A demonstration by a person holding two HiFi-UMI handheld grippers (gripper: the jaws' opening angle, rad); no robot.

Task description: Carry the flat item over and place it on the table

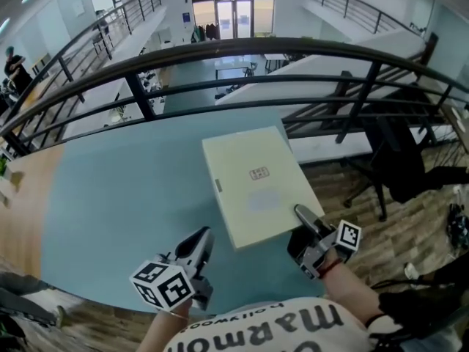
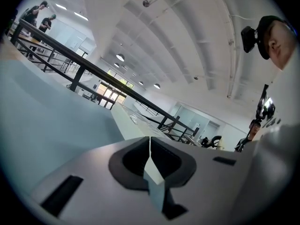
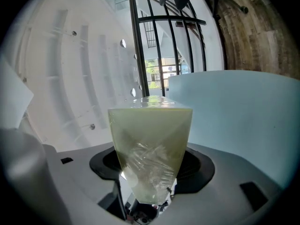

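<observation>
A flat pale-yellow box (image 1: pixel 256 182), wrapped in clear film, lies over the light blue table (image 1: pixel 117 196). I cannot tell whether it rests on the top or hangs just above it. My right gripper (image 1: pixel 304 218) is shut on its near right corner. In the right gripper view the box (image 3: pixel 150 135) fills the gap of the right gripper (image 3: pixel 151 172), edge-on between the jaws. My left gripper (image 1: pixel 201 240) hovers above the table's near part, left of the box and apart from it. In the left gripper view the left gripper (image 2: pixel 150 146) is shut with nothing between the jaws.
A black curved railing (image 1: pixel 242 50) runs just beyond the table's far edge, with an open drop behind it. A dark office chair (image 1: pixel 399 167) stands on the wooden floor (image 1: pixel 366 218) to the right. Two people (image 2: pixel 37 13) stand far off by the rail.
</observation>
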